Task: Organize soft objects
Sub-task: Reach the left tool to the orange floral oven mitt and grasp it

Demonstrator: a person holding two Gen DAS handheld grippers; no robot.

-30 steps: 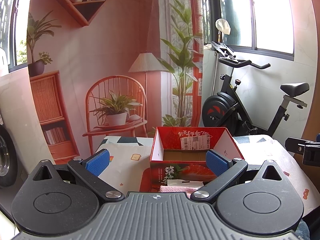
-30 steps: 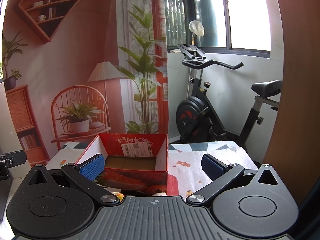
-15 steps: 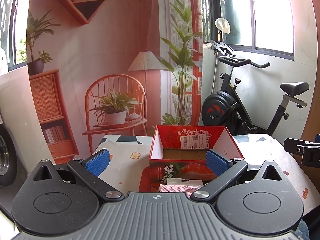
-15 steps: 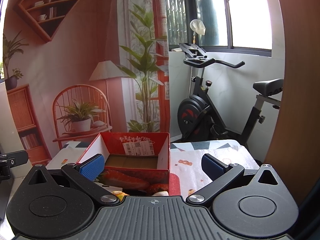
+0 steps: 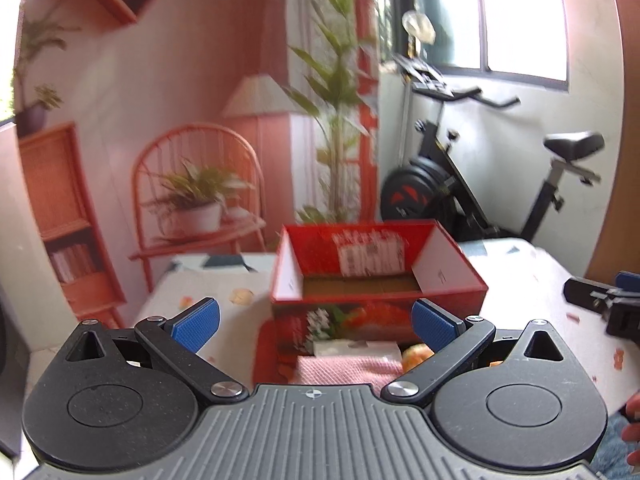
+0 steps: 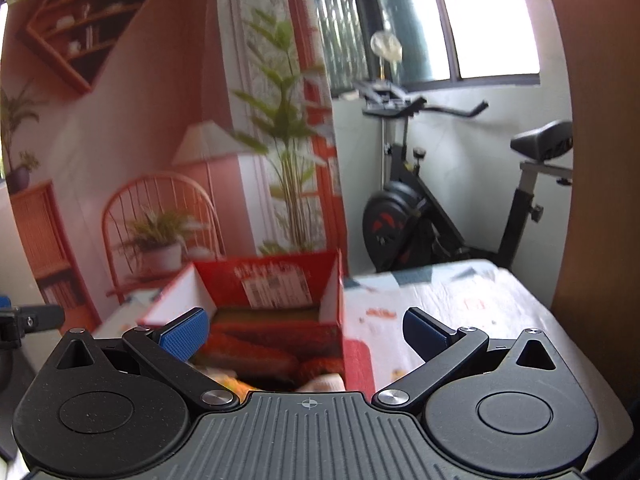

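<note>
Nearest in the left wrist view, the left gripper [image 5: 316, 322] fills the bottom of the frame, its blue-padded fingers [image 5: 196, 322] spread wide apart with nothing between them. Just past its grey body, low in the centre, lies a pink knitted cloth [image 5: 344, 370] on the table, in the gap between the two fingers but below them and not touched. Touching the cloth's far edge is a white folded piece [image 5: 356, 348], and to its right, close under the right-hand pad, sits something small and orange [image 5: 416, 354], too blurred to name. At the lower right edge a bit of a hand [image 5: 632, 428] shows.

Beyond these stands the open red box [image 5: 378, 292], centre frame, its front wall printed with a picture and a white label on the inside of its back wall. It rests on the patterned tablecloth [image 5: 528, 276]. The right gripper's black tip pokes in at the mid right edge of this view.

In the right wrist view, the right gripper [image 6: 304, 328] is likewise at the bottom, fingers held wide apart and empty. The red box sits just beyond its left pad, left of centre, with soft pale and orange shapes at its foot, mostly hidden by the gripper body.

Farthest back, an exercise bike [image 6: 440, 216] stands at the right under the window [image 6: 480, 20], and a printed room backdrop [image 6: 160, 140] covers the left.
</note>
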